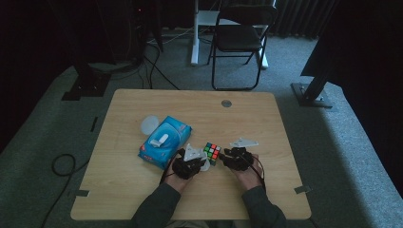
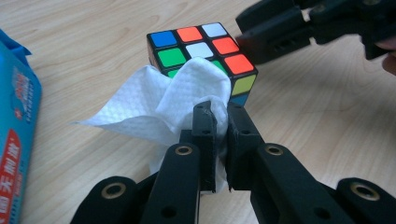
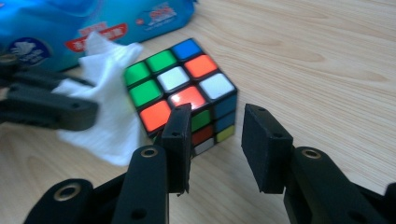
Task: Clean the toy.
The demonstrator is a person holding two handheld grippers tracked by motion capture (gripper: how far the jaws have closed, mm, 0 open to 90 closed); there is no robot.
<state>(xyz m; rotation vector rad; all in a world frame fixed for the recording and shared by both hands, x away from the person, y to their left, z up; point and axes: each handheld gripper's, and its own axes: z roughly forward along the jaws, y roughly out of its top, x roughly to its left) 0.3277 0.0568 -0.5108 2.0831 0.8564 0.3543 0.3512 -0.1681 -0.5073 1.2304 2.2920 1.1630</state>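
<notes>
Your left gripper [image 2: 221,114] pinches a white wipe [image 2: 154,109] against the near side of the puzzle cube [image 2: 201,51]. Left of the cube lies the blue wipes pack [image 1: 165,138]. Your right gripper [image 3: 215,126] stands half open just beside the cube, gripping nothing.

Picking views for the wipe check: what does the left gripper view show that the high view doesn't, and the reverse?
Left gripper view alone: the left gripper shut on the white wipe, whose folds lie against the cube, and the embossed texture of the wipe.
High view alone: the folding chair, the table's whole outline, both sleeves, the wipe pack's lid.
Both: cube, blue wipe pack, right gripper beside the cube.
</notes>
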